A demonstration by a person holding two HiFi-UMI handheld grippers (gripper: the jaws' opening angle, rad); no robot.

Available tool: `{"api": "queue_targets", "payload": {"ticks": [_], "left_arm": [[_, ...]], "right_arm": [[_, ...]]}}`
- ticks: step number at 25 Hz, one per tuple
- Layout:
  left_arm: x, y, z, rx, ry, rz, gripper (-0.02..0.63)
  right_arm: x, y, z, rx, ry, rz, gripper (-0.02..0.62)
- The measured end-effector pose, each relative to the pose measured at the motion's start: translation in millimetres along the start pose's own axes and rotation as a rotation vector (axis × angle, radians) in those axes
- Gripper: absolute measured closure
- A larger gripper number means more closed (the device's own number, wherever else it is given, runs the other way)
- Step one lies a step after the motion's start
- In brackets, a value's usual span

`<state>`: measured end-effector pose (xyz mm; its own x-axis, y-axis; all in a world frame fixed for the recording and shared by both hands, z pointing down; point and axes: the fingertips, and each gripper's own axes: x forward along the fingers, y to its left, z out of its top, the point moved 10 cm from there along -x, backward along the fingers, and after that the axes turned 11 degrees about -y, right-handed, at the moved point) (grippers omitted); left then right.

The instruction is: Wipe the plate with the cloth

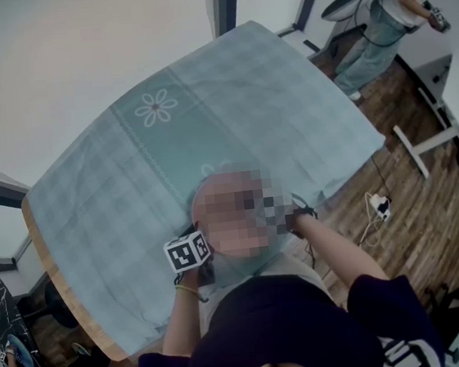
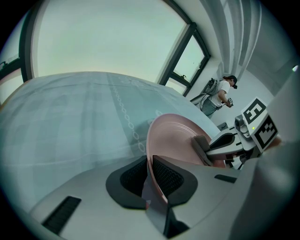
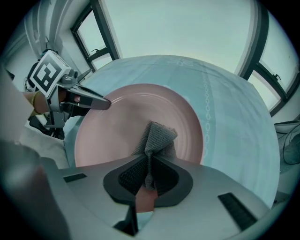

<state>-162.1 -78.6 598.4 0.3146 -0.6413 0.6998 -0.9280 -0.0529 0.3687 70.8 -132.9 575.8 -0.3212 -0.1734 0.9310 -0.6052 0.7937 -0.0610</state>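
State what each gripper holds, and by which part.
Left gripper: the pink plate, clamped at its rim. Right gripper: the grey cloth, pinched at a bunched fold.

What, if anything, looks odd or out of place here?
Nothing stands out. The left gripper clamps the plate by its rim, and the right gripper pinches the bunched cloth over the plate. No spill or damage shows.

Wooden-edged table (image 1: 48,257); teal checked tablecloth (image 1: 230,113) spread over it, flower motif.
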Motion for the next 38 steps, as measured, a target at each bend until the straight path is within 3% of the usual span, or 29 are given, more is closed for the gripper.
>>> {"api": "queue_targets", "payload": {"ticks": [10,13,20,26,32,38], "left_arm": [[1,-1,0,-0.002,-0.008,0.006,0.558],[1,-1,0,-0.003,-0.007,0.009,0.558],[1,-1,0,-0.002,-0.009,0.017,0.558],[1,-2,-1,-0.004,-0.01,0.027,0.558],[1,-3,-2,0.016,-0.021,0.034,0.557],[-2,-5,-4,0.054,-0.049,0.053,0.557]], "right_arm": [[-1,26,-14,0.008,0.038,0.101,0.563],[2,36,-13,0.024,0.002,0.172,0.563],[4,50,-13,-0.005,-0.01,0.211,0.563],[9,71,-8,-0.007,-0.065,0.306,0.563],[8,79,-10,-0.046,-0.071,0.272,0.563],[-2,75,-12,0.041,-0.184,0.202,0.563]]}}
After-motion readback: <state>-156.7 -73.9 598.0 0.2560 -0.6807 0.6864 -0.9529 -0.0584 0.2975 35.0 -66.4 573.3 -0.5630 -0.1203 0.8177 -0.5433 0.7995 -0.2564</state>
